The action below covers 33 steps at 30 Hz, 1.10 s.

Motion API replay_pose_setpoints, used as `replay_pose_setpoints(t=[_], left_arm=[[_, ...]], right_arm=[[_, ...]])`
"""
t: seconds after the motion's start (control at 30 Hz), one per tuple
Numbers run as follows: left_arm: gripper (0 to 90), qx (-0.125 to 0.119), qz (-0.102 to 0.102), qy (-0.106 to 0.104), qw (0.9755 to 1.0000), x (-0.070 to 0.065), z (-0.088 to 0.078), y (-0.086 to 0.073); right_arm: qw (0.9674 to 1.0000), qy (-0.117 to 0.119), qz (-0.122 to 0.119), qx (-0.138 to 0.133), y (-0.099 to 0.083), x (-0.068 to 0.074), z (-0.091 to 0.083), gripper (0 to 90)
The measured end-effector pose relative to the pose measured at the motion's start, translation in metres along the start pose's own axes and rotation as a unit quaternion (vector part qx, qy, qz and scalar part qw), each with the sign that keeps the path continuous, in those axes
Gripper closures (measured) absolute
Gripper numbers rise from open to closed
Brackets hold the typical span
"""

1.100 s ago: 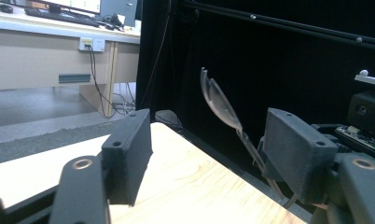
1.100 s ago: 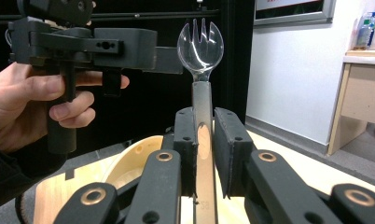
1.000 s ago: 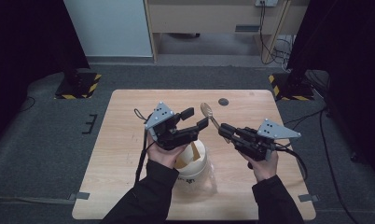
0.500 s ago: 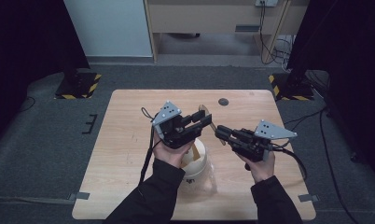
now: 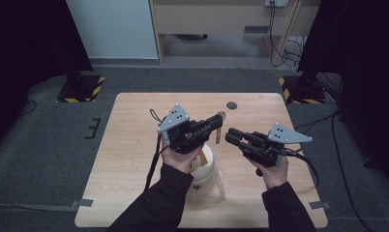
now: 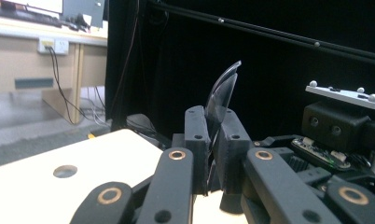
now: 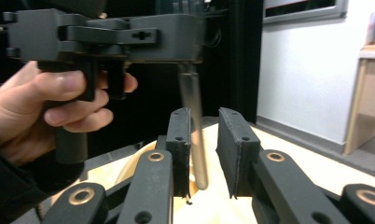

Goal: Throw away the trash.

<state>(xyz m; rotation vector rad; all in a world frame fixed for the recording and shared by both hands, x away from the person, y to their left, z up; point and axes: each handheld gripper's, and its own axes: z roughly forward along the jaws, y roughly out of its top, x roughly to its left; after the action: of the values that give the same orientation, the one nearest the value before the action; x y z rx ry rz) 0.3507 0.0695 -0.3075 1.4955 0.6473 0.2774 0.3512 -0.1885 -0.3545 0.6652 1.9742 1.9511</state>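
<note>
Left gripper: jaws clamped on thin clear plastic spoon, lifted above white round tub on pale wooden table. Right gripper: jaws apart, straddling the hanging spoon handle, seemingly poised for handover.

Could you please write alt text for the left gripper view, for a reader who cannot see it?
The left gripper is shut on a clear plastic spoon, whose bowl sticks up above the black jaws against a dark curtain. The right gripper sits close at the right, and the pale wooden table with a small round hole lies at the lower left.
</note>
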Motion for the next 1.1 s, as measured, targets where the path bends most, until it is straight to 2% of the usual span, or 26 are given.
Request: replay_pose_setpoints(t=[0.1, 0.13, 0.23, 0.27, 0.4, 0.43, 0.47, 0.5, 0.53, 0.6, 0.63, 0.67, 0.73, 0.77, 0.8, 0.87, 0.9, 0.93, 1.0, 1.03, 1.1], left_arm=[[83.7, -0.004, 0.012, 0.002, 0.9999, -0.003, -0.003, 0.003], [83.7, -0.007, 0.022, 0.003, 0.9997, -0.005, -0.006, 0.007], [83.7, -0.012, 0.026, 0.002, 0.9996, -0.006, -0.010, 0.009], [83.7, -0.014, 0.027, 0.003, 0.9995, -0.006, -0.012, 0.011], [83.6, -0.021, 0.038, 0.013, 0.9990, -0.005, -0.028, 0.016], [83.6, -0.021, 0.038, 0.013, 0.9990, -0.005, -0.028, 0.016], [83.6, -0.024, 0.038, 0.014, 0.9989, -0.004, -0.032, 0.017], [83.6, -0.028, 0.038, 0.015, 0.9988, -0.003, -0.036, 0.019], [83.6, -0.034, 0.040, 0.018, 0.9984, -0.002, -0.046, 0.021], [83.6, -0.038, 0.040, 0.020, 0.9983, -0.001, -0.051, 0.022], [83.6, -0.045, 0.042, 0.025, 0.9978, 0.001, -0.061, 0.024], [83.6, -0.045, 0.042, 0.025, 0.9978, 0.001, -0.061, 0.024], [83.6, -0.053, 0.044, 0.036, 0.9970, 0.005, -0.077, 0.027], [83.6, -0.053, 0.044, 0.036, 0.9970, 0.005, -0.077, 0.027], [83.6, -0.056, 0.045, 0.044, 0.9964, 0.008, -0.088, 0.027], [83.6, -0.057, 0.045, 0.049, 0.9962, 0.010, -0.093, 0.027], [83.6, -0.058, 0.043, 0.053, 0.9960, 0.012, -0.097, 0.026], [83.6, -0.057, 0.037, 0.057, 0.9960, 0.016, -0.105, 0.022], [83.6, -0.055, 0.035, 0.061, 0.9960, 0.018, -0.109, 0.019], [83.6, -0.050, 0.033, 0.066, 0.9960, 0.020, -0.114, 0.014], [83.6, -0.046, 0.030, 0.070, 0.9960, 0.023, -0.119, 0.008]], right_arm=[[0.9999, -0.014, -0.005, -0.002, 0.002, -0.003, -0.004, 72.4], [0.9997, -0.021, 0.012, -0.005, 0.000, -0.008, -0.009, 70.8], [0.9993, -0.034, 0.014, -0.001, -0.003, -0.013, -0.012, 69.9], [0.9987, -0.049, 0.014, 0.006, -0.007, -0.019, -0.015, 68.4], [0.9968, -0.075, 0.016, 0.023, -0.016, -0.029, -0.019, 63.8], [0.9968, -0.075, 0.016, 0.023, -0.016, -0.029, -0.019, 63.8], [0.9953, -0.089, 0.020, 0.032, -0.023, -0.035, -0.021, 62.2], [0.9953, -0.089, 0.020, 0.032, -0.023, -0.035, -0.021, 62.2], [0.9936, -0.101, 0.024, 0.045, -0.029, -0.041, -0.023, 60.9], [0.9927, -0.106, 0.026, 0.051, -0.033, -0.044, -0.024, 60.2], [0.9907, -0.116, 0.031, 0.064, -0.039, -0.050, -0.027, 58.5], [0.9907, -0.116, 0.031, 0.064, -0.039, -0.050, -0.027, 58.5], [0.9879, -0.131, 0.035, 0.077, -0.047, -0.056, -0.030, 55.7], [0.9869, -0.136, 0.034, 0.079, -0.049, -0.057, -0.031, 54.2], [0.9860, -0.141, 0.033, 0.082, -0.051, -0.059, -0.032, 53.6], [0.9840, -0.151, 0.034, 0.088, -0.054, -0.062, -0.034, 51.7], [0.9840, -0.151, 0.034, 0.088, -0.054, -0.062, -0.034, 51.7], [0.9821, -0.159, 0.036, 0.094, -0.058, -0.065, -0.035, 48.9], [0.9814, -0.163, 0.035, 0.096, -0.061, -0.066, -0.035, 46.7], [0.9788, -0.174, 0.034, 0.104, -0.065, -0.069, -0.037, 44.7], [0.9764, -0.182, 0.035, 0.111, -0.068, -0.071, -0.038, 43.5]])
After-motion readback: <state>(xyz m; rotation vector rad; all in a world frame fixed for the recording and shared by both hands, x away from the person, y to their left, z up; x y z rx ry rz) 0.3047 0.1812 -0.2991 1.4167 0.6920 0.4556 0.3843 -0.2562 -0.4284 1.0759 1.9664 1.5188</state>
